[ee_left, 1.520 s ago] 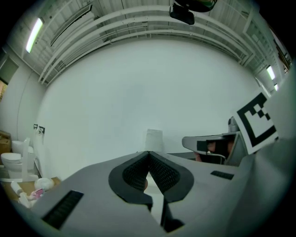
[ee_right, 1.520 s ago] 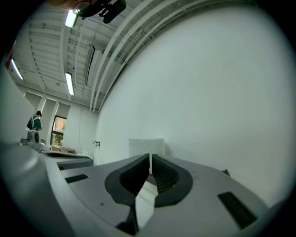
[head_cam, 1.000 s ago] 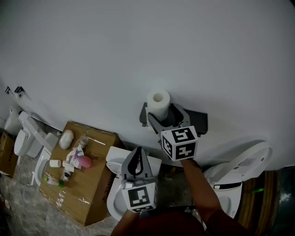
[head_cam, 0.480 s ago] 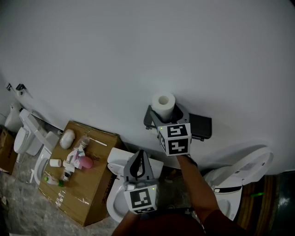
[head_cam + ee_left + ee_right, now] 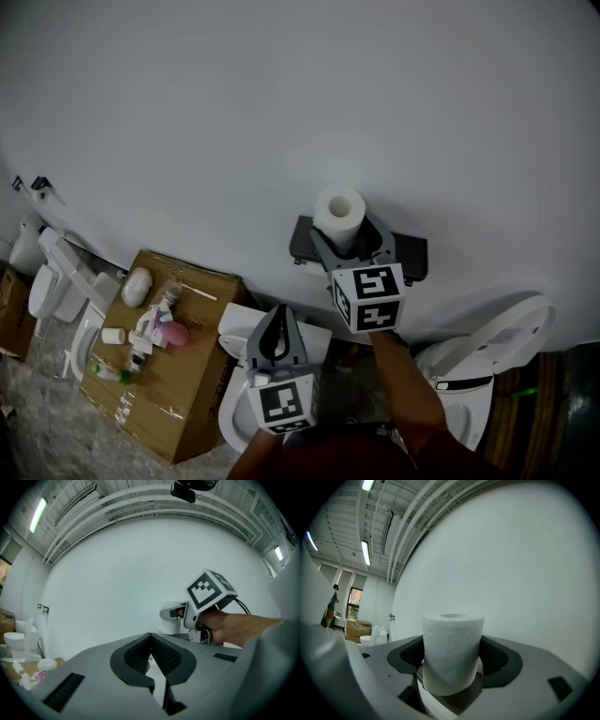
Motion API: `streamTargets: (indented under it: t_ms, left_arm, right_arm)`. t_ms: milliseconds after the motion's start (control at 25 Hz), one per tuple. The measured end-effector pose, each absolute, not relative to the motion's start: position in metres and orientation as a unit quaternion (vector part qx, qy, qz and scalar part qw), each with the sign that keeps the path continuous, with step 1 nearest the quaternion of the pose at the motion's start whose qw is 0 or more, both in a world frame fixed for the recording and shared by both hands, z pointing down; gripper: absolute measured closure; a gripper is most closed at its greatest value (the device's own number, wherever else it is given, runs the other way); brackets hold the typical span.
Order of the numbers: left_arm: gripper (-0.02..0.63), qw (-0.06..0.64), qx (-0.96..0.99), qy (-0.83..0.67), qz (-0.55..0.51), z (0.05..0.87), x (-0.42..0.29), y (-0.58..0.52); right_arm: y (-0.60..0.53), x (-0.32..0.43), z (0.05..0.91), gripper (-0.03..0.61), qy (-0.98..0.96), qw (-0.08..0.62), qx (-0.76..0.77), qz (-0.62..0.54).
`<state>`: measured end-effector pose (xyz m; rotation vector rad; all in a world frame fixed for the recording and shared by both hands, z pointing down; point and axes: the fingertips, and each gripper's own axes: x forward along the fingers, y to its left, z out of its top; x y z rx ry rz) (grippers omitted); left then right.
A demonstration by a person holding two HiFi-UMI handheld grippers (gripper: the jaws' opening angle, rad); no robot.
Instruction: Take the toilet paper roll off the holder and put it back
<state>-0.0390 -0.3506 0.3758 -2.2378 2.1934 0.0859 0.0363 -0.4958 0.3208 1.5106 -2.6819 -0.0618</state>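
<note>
My right gripper has its fingers clamped on the toilet paper roll, held upright just above the dark wall holder at frame centre, I judge lifted clear. My left gripper hangs lower, fingers together, empty, out of the way.

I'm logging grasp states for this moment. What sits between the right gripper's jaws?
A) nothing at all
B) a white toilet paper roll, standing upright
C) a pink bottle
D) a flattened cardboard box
B: in the right gripper view the toilet paper roll stands upright, core hole facing up, with the jaws of the right gripper closed against its two sides.
</note>
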Motion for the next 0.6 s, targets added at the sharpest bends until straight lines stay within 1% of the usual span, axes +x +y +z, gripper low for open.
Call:
streamTargets:
  t_ms: [360,520,600]
  left_arm:
    - [0.598,0.012,-0.718,0.695,0.04,0.361,-0.034,-0.352]
    - [0.598,0.014,-0.722,0.691,0.041,0.354,-0.03,-0.352]
    - [0.598,0.023,-0.723,0.689,0.034,0.357,-0.028,-0.351]
  right_arm:
    - [-0.429,0.073,0.291,0.222,-0.878,-0.021,0.477,-0.028]
    - [-0.401,0.089,0.291,0.222,-0.877,-0.029,0.479,-0.029]
    - [-0.388,0.097,0.297,0.222,-0.876,-0.022,0.481,-0.032]
